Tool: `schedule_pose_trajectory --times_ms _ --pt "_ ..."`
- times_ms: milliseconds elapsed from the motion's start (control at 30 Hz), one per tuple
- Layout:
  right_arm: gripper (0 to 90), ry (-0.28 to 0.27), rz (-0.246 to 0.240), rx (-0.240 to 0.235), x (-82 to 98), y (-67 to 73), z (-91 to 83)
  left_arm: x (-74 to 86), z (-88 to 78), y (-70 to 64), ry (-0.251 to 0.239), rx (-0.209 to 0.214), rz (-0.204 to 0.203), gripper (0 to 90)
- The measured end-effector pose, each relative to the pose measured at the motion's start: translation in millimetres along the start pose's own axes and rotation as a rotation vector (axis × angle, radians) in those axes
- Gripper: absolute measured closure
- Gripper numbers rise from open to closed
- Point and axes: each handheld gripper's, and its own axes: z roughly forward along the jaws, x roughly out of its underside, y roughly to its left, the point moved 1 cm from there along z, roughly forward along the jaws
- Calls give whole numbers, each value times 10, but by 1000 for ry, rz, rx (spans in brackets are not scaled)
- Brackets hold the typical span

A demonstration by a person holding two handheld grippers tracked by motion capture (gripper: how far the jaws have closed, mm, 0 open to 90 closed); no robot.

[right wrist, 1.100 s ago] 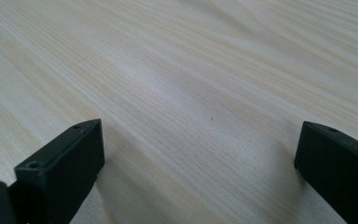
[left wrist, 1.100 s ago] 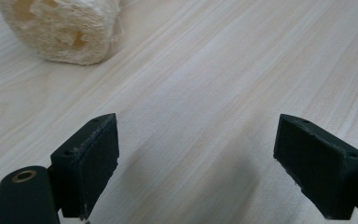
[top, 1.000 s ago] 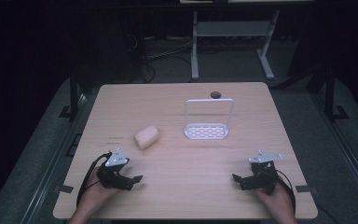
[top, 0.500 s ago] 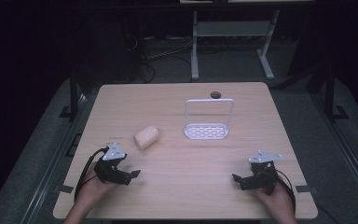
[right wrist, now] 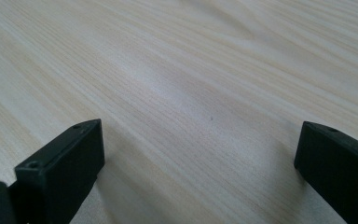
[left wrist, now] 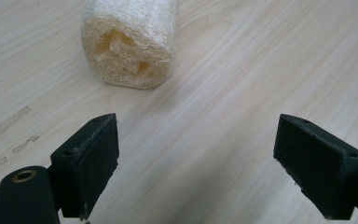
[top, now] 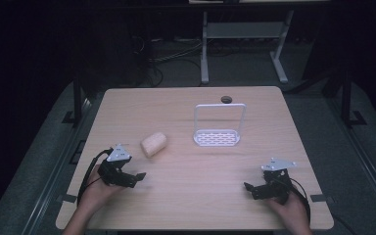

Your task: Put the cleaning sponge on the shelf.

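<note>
A pale loofah roll [top: 153, 143] lies on the wooden table [top: 186, 191], left of centre. In the left gripper view the loofah [left wrist: 129, 43] lies just ahead of the spread jaws, its cut end facing the camera. My left gripper [top: 136, 178] is open and sits a little in front of and to the left of the roll, not touching it. My right gripper [top: 250, 188] rests low near the front right of the table, open, with bare wood [right wrist: 196, 107] between its jaws.
A small white perforated tray with a tall wire handle [top: 218, 134] stands right of centre toward the back. A dark round hole [top: 225, 100] sits near the far edge. Beyond the table are a metal stand [top: 240, 34] and cables on the floor.
My left gripper has moved forward and slightly left, closer to the loofah. The right gripper has stayed where it was.
</note>
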Motion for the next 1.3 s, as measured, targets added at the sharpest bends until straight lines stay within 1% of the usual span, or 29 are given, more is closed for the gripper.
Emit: schedule_pose_trajectory --times_ms 267,333,400,567,600,633,867,1233,1300 --pt "13 0 0 0 0 0 0 -65 43 51 9 6 -3 136" --pt "13 0 0 0 0 0 0 -88 56 66 17 6 5 136" --pt "13 0 0 0 0 0 0 -113 69 74 23 5 9 135" --pt "13 0 0 0 0 0 0 -183 78 106 22 -2 11 135" --pt "13 0 0 0 0 0 0 -198 80 110 21 -2 6 135" --pt "13 0 0 0 0 0 0 -214 80 121 22 -6 14 135" --pt "13 0 1 0 0 0 0 -314 99 164 26 -13 18 135" --pt "13 0 0 0 0 0 0 -527 144 221 7 -29 28 135" --pt "13 0 0 0 0 0 0 -570 157 238 4 -27 37 135"
